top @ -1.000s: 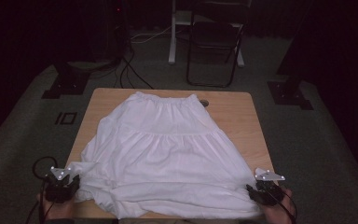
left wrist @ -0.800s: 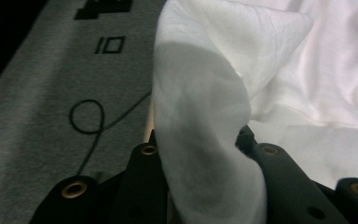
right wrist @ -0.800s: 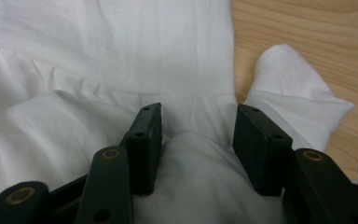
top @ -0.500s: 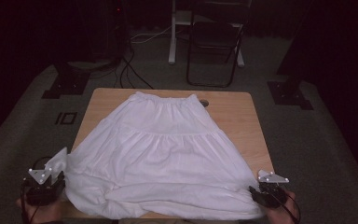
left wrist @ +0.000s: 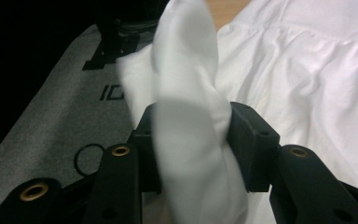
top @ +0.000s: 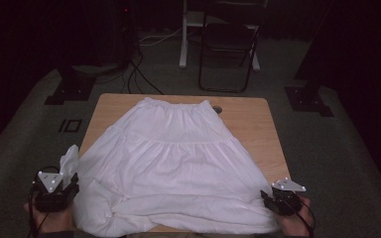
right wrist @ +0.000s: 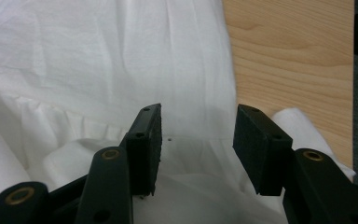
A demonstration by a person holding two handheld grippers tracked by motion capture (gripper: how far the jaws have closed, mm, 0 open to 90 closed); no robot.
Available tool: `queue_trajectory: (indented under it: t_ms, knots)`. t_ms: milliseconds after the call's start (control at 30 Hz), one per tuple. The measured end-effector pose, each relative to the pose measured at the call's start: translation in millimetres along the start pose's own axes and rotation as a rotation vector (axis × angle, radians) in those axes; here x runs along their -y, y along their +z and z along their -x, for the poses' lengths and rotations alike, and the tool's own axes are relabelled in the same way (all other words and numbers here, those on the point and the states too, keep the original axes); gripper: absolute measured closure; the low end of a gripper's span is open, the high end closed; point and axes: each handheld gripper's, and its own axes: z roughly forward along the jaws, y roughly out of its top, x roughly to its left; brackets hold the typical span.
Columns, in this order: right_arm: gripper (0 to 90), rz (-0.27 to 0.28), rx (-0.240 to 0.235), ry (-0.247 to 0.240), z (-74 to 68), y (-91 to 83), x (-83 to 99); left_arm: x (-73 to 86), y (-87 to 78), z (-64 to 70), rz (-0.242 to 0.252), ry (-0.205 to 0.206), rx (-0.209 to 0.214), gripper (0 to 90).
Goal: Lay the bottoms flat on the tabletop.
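Observation:
A white tiered skirt (top: 173, 158) lies spread on the wooden table (top: 248, 111), waistband at the far side and hem toward me. My left gripper (top: 72, 183) hangs off the table's front left corner, shut on a bunched corner of the hem (left wrist: 186, 93), which stands up from between its jaws. My right gripper (top: 267, 197) rests at the front right corner of the skirt. In the right gripper view its jaws stand apart over flat white cloth (right wrist: 121, 60), with bare wood (right wrist: 289, 60) to their right.
A dark folding chair (top: 228, 44) and a white post stand beyond the table's far edge. Black stand bases (top: 69, 84) (top: 307, 96) and cables lie on the grey carpet at both sides. A small round hole (top: 217, 109) marks the tabletop near the waistband.
My left gripper has moved left and off the table edge, drawing the hem corner out with it. The right gripper has shifted only slightly toward me.

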Motion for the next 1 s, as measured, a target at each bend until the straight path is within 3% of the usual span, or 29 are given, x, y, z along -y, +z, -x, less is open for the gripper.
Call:
queue_trajectory:
  t_ms: [267,367,533,700,800,933,1000]
  knots:
    - [50.9,-0.006,-0.005,-0.003,-0.6,1.1,0.5,-3.4,-9.8,-6.7,0.030,-0.015,-0.021,49.1]
    - [50.7,-0.008,-0.004,0.000,0.0,2.0,0.8,-4.4,-12.0,-6.3,0.035,-0.010,-0.010,48.2]
    - [49.7,-0.033,-0.005,0.004,1.4,6.4,3.8,-2.6,-1.7,3.7,0.011,0.008,0.054,48.2]
    - [47.5,-0.071,-0.013,0.011,4.2,12.0,8.8,7.0,26.2,24.5,-0.073,0.053,0.154,48.3]
    - [47.3,-0.082,-0.018,0.016,4.1,14.6,10.4,12.4,43.3,39.6,-0.121,0.079,0.195,48.2]
    - [47.3,-0.073,-0.013,0.019,3.0,14.7,6.5,11.4,57.4,51.8,-0.144,0.102,0.246,48.1]
    - [47.1,-0.066,-0.013,0.015,2.1,15.6,4.2,10.8,67.5,55.4,-0.170,0.117,0.252,47.5]
